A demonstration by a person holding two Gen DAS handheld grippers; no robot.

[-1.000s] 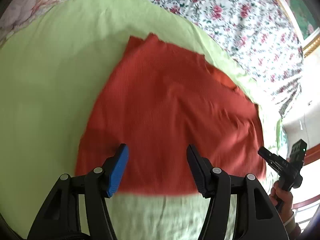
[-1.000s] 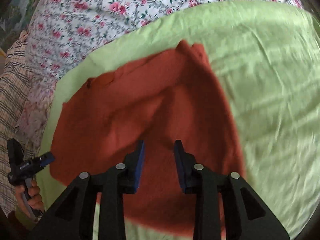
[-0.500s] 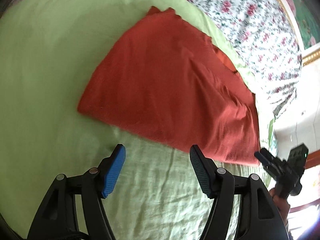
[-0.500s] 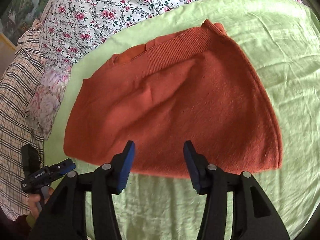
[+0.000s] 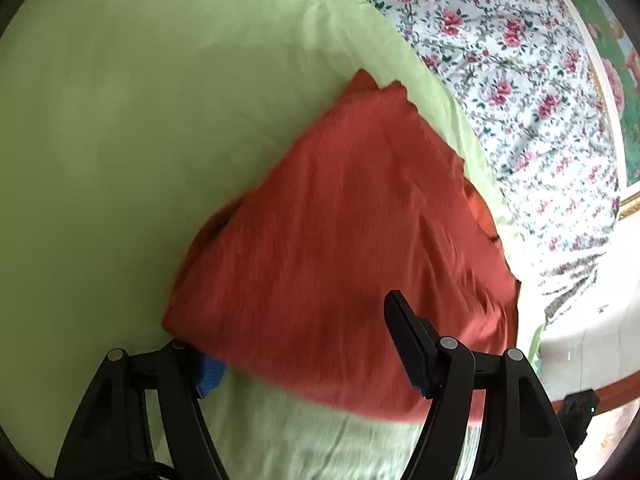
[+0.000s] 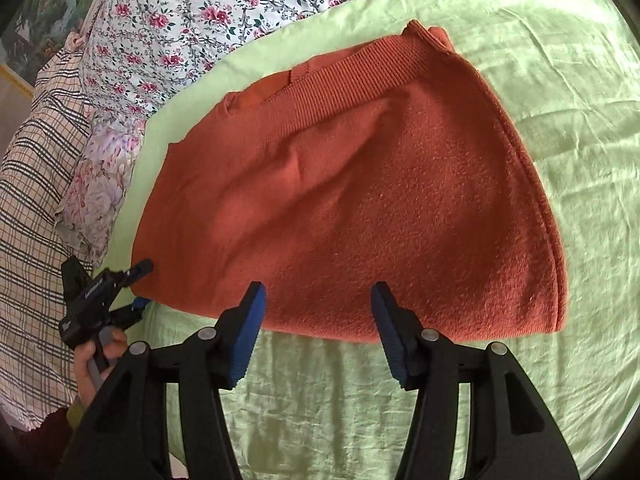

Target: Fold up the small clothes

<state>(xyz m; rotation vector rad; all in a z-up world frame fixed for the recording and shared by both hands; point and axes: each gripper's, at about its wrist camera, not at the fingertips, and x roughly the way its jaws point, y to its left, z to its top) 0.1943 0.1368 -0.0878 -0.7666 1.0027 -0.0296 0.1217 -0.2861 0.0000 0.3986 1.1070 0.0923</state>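
Folded orange garment on the green sheet; both grippers spread apart, neither clamped.

The garment lies flat near the sheet's far edge, ribbed hem band toward the floral bedcover. The right gripper sits at the garment's near edge, 2 blue pads parted and nothing pressed between them; its jaws have just been opening. The left gripper is at the garment's corner, seen from the right wrist view at the left corner. Its jaws have just been opening further: 1 finger lies over the cloth, the other sits under the edge, so cloth is between them without a visible pinch. A hand holds its handle beside a plaid cloth.
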